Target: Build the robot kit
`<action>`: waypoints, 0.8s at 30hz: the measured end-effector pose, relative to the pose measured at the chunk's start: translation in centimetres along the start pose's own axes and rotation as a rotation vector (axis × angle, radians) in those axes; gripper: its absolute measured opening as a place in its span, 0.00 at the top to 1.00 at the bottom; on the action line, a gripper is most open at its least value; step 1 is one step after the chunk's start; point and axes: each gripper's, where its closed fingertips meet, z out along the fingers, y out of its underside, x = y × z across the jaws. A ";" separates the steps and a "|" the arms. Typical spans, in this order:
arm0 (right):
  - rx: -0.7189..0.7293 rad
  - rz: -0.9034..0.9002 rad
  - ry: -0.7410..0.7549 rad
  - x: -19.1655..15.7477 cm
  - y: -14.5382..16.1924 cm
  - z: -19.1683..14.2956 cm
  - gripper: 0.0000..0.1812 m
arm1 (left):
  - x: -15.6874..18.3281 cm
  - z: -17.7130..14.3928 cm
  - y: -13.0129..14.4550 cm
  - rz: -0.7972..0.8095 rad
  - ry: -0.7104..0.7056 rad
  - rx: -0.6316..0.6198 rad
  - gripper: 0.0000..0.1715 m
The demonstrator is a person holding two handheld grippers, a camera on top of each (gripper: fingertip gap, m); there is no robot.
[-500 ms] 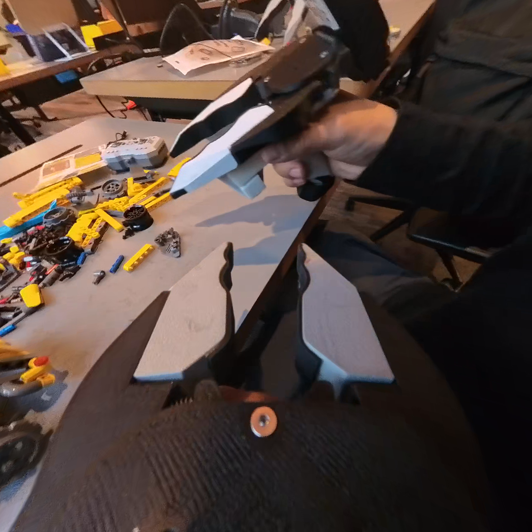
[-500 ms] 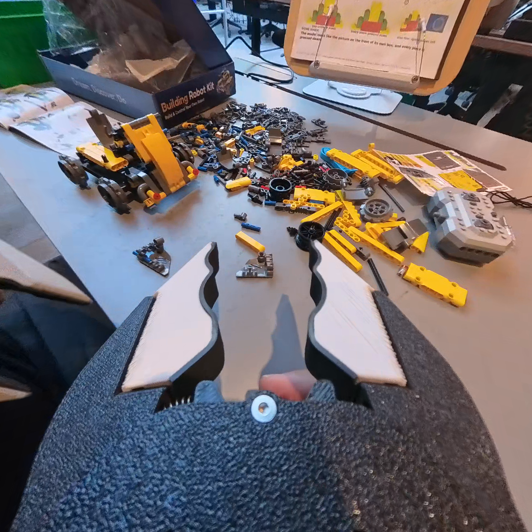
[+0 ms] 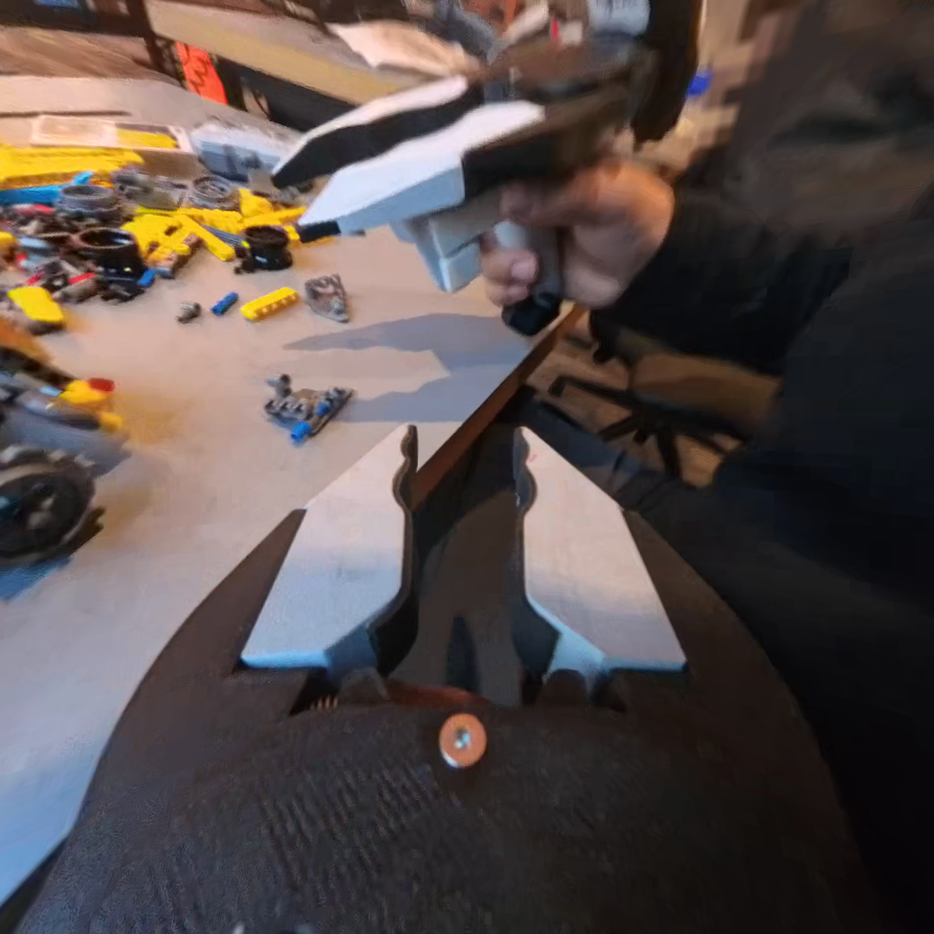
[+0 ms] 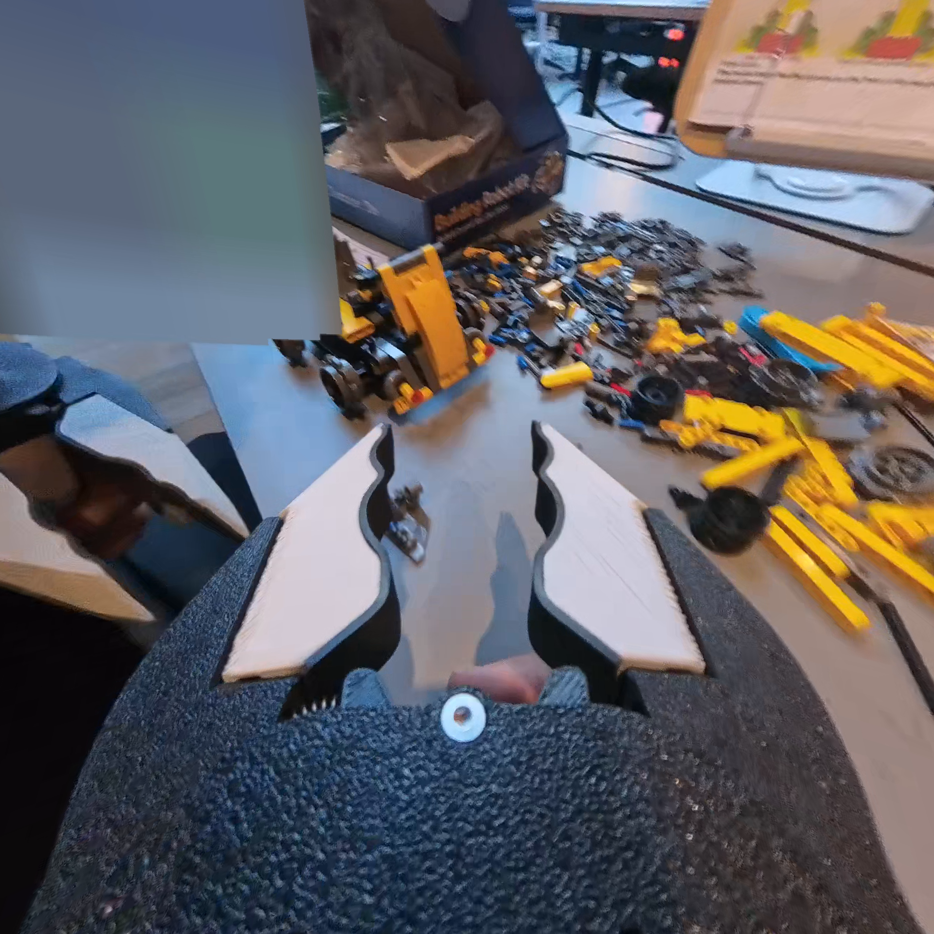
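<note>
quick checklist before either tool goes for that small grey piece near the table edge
1. Right tool open and empty: ok.
2. Left tool open and empty: ok.
3. Small grey assembly lying apart from the loose parts pile: ok.
4. Assembly between the right tool's fingers: not ok, it sits close to the left-hand finger.
5. Left tool over the table: not ok, it straddles the table edge.
6. Exact orientation of the assembly: cannot tell, pictures are blurred.

workshop/lab | grey worktables [image 4: 455, 581] | building-kit parts [image 4: 632, 283] | kit box [image 4: 485, 202]
</note>
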 end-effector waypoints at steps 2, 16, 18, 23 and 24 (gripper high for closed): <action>0.015 -0.010 -0.025 -0.5 -0.9 1.6 0.73 | -0.4 -1.7 -1.3 -0.066 0.033 0.103 0.82; 0.080 0.068 0.045 -1.1 -1.9 2.0 0.73 | 0.2 -3.9 2.5 0.092 0.393 -0.128 0.82; 0.093 0.094 0.041 -1.2 -1.7 1.4 0.73 | 0.1 -4.1 3.2 0.140 0.400 -0.143 0.82; 0.170 0.132 0.136 -0.9 -1.1 0.4 0.75 | -0.4 -4.5 3.9 0.240 0.402 -0.147 0.82; 0.175 0.144 0.149 -1.0 -0.9 0.3 0.75 | -0.2 -4.5 3.5 0.224 0.414 -0.136 0.82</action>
